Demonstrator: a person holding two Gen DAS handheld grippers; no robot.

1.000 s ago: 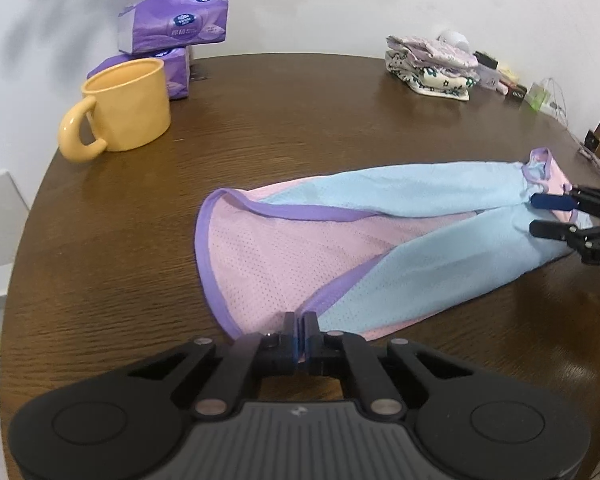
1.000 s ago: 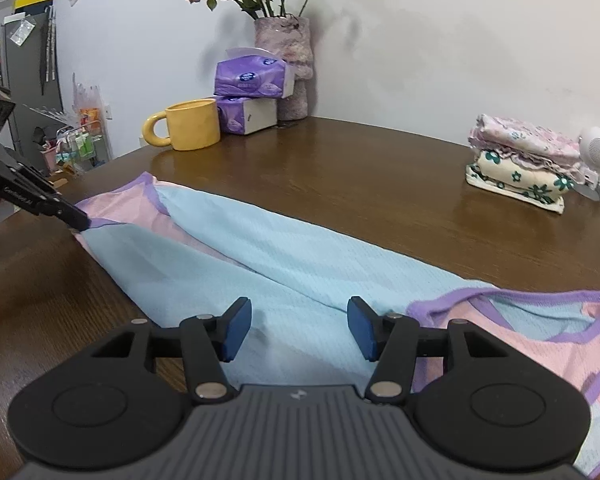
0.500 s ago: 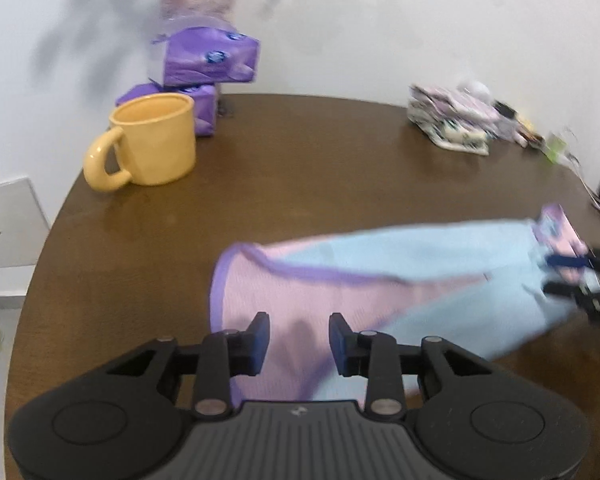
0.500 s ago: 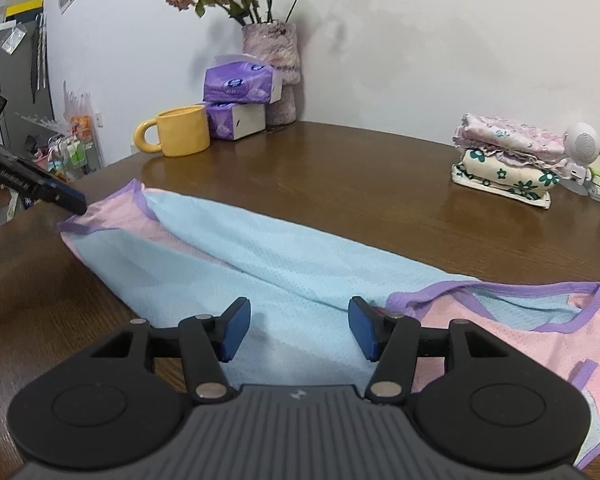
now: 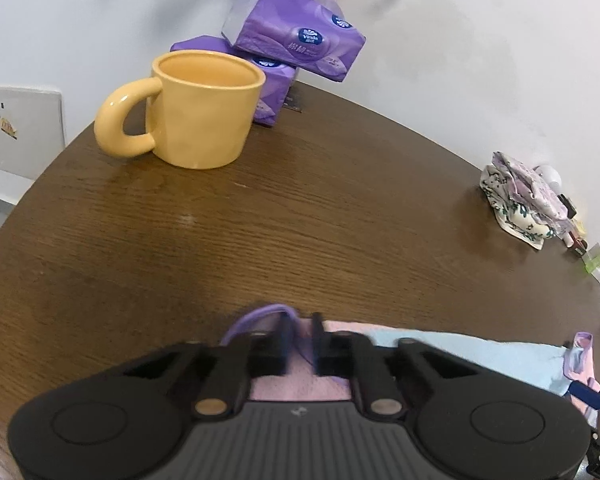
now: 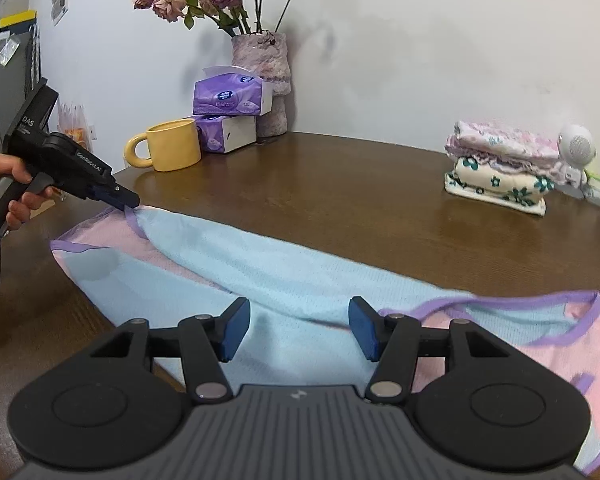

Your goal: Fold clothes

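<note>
Progress: pink-and-blue mesh garment (image 6: 284,272) spread unfolded on bench (image 6: 340,184) | left tongs (image 5: 300,334) pinching its purple hem | right tongs (image 6: 298,330) open above cloth | folded floral stack (image 6: 500,168) aside

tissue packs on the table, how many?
2. One purple tissue pack sits tilted on top of the other, stacked at the back of the table between the yellow mug and the vase. More could be hidden behind these.

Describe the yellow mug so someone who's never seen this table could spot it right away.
Start at the vase of dried roses against the wall, at the brown table's far edge. Beside it sit two stacked purple tissue packs; the yellow mug stands just in front, the only cup there, with a thick looped handle.
</note>
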